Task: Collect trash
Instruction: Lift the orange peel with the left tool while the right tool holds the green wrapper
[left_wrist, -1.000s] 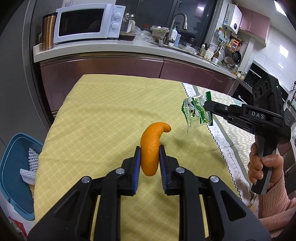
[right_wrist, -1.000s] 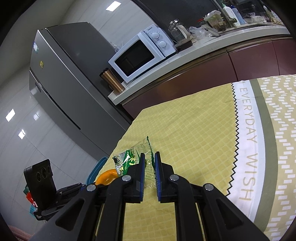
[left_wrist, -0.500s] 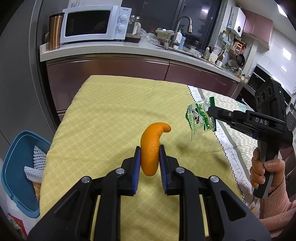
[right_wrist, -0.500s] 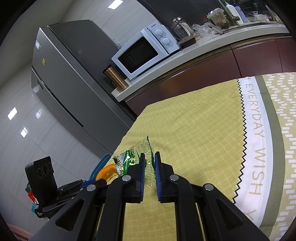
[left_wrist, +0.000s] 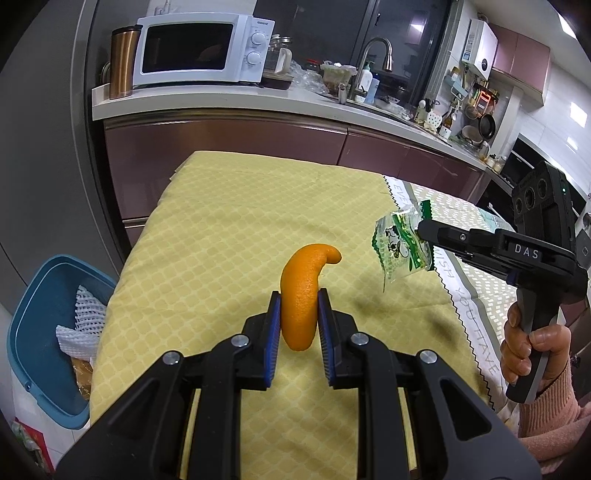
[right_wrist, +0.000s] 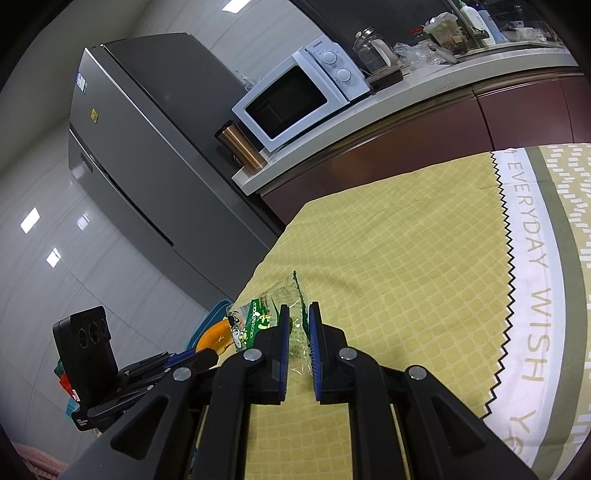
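Observation:
My left gripper (left_wrist: 298, 299) is shut on a curved piece of orange peel (left_wrist: 302, 291), held up above the yellow tablecloth (left_wrist: 221, 236). To its right, my right gripper (left_wrist: 421, 230) is shut on a clear and green snack wrapper (left_wrist: 399, 247) that hangs off its fingertips in the air. In the right wrist view the wrapper (right_wrist: 266, 314) sticks out left of my right gripper (right_wrist: 298, 317), and the orange peel (right_wrist: 214, 334) shows beyond it, low at the left. A blue trash bin (left_wrist: 40, 332) with white foam netting inside stands on the floor left of the table.
The table has a patterned runner with lettering (right_wrist: 535, 295) along its right part. Behind stand a counter with a white microwave (left_wrist: 203, 55), a copper tumbler (left_wrist: 123, 61) and a sink tap (left_wrist: 373, 55). A grey fridge (right_wrist: 147, 147) is at the far left. A hand in a pink sleeve (left_wrist: 535, 354) holds the right gripper's handle.
Both grippers keep their grips and stay nearly still. The views have swung slightly, so the counter and bin sit a little further right in the left wrist view.

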